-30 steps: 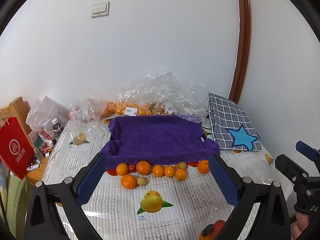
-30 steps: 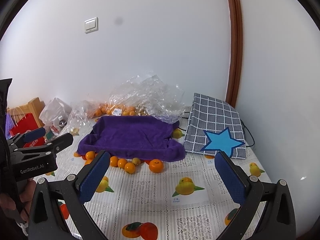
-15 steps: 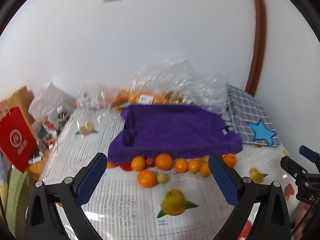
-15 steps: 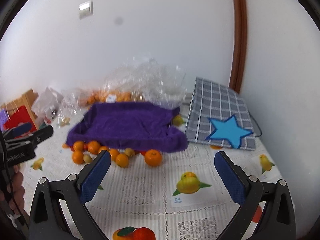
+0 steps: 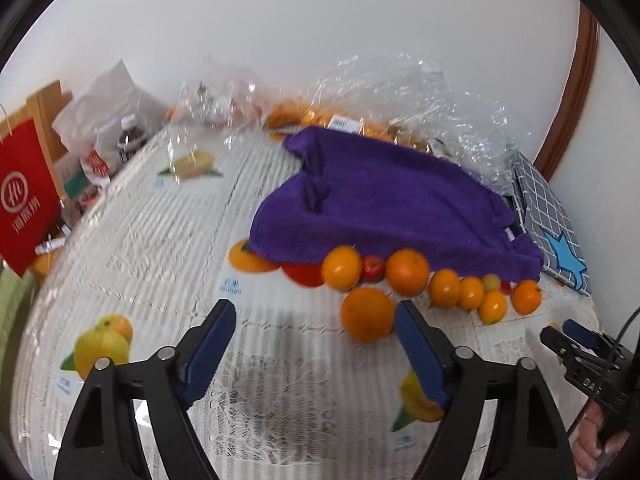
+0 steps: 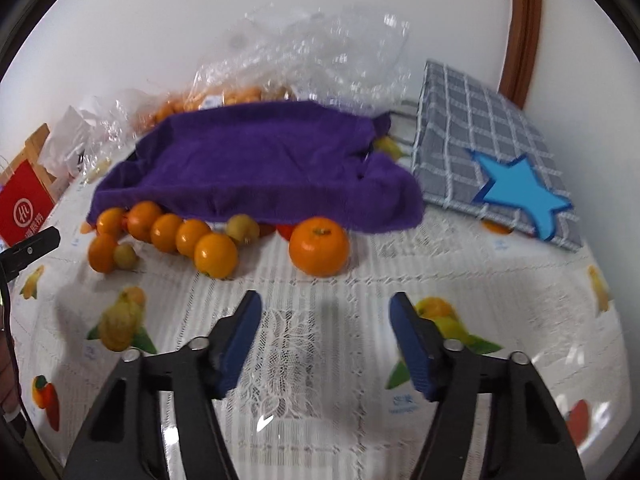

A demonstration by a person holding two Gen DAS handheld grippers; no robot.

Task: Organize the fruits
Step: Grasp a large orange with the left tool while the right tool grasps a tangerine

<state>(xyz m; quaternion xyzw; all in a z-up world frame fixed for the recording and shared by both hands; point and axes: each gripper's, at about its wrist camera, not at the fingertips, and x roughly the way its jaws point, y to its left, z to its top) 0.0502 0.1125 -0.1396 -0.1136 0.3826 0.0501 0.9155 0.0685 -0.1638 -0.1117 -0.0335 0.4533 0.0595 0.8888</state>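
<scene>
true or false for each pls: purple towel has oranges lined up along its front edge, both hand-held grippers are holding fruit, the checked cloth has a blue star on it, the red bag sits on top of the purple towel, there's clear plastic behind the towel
1. Oranges lie in a row along the front edge of the purple towel. True.
2. Both hand-held grippers hold fruit. False: the left hand-held gripper and the right hand-held gripper have just been closing, but nothing is between their fingers.
3. The checked cloth bears a blue star. True.
4. The red bag sits on the purple towel. False: the red bag stands off to the table's side, apart from the towel.
5. Clear plastic lies behind the towel. True.
</scene>
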